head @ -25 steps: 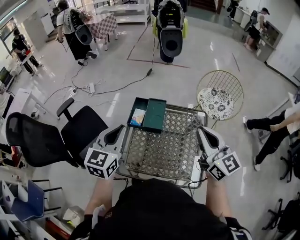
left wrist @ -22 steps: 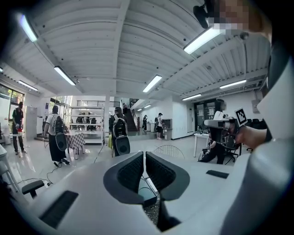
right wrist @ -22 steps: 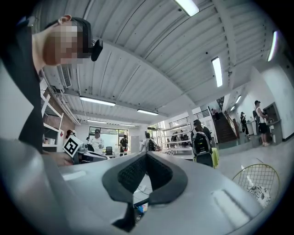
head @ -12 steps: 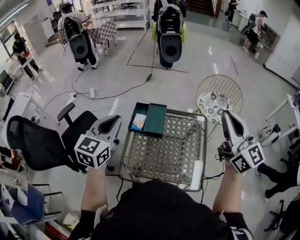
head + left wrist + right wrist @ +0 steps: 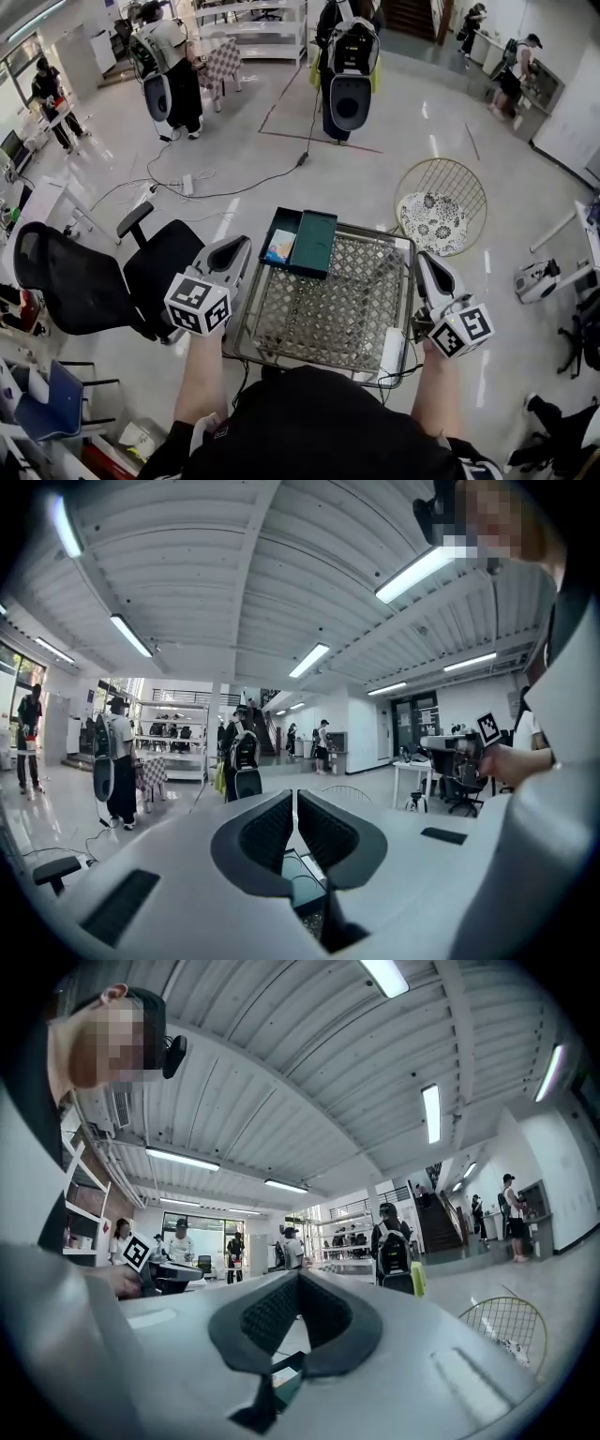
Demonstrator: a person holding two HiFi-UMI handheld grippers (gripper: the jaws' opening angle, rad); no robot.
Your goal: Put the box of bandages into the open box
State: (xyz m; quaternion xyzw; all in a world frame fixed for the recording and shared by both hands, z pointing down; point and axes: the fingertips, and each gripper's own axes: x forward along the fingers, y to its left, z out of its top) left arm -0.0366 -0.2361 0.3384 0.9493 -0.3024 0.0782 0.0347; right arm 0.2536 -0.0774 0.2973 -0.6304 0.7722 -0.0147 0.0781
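The dark green open box [image 5: 315, 242] lies at the far left corner of the wire-mesh table [image 5: 328, 300], its lid folded flat to the right. The light blue and orange box of bandages [image 5: 277, 246] lies inside its left half. My left gripper [image 5: 238, 247] hovers at the table's left edge, just left of the box, jaws shut on nothing. My right gripper [image 5: 425, 263] hangs at the table's right edge, also shut and empty. In the left gripper view, the left gripper [image 5: 294, 799] points above the green box [image 5: 302, 874]. The right gripper view shows the right gripper [image 5: 298, 1283] over the box [image 5: 281, 1380].
A black office chair [image 5: 94, 281] stands close to the table's left side. A round wire chair with a patterned cushion [image 5: 436, 202] is behind the table on the right. A white oblong object [image 5: 392, 352] lies on the table's near right corner. Cables cross the floor; people stand farther back.
Half a second ago both grippers were held wider apart, off the table's sides; they have drawn back in toward its edges. Both stayed shut. The bandage box has not moved.
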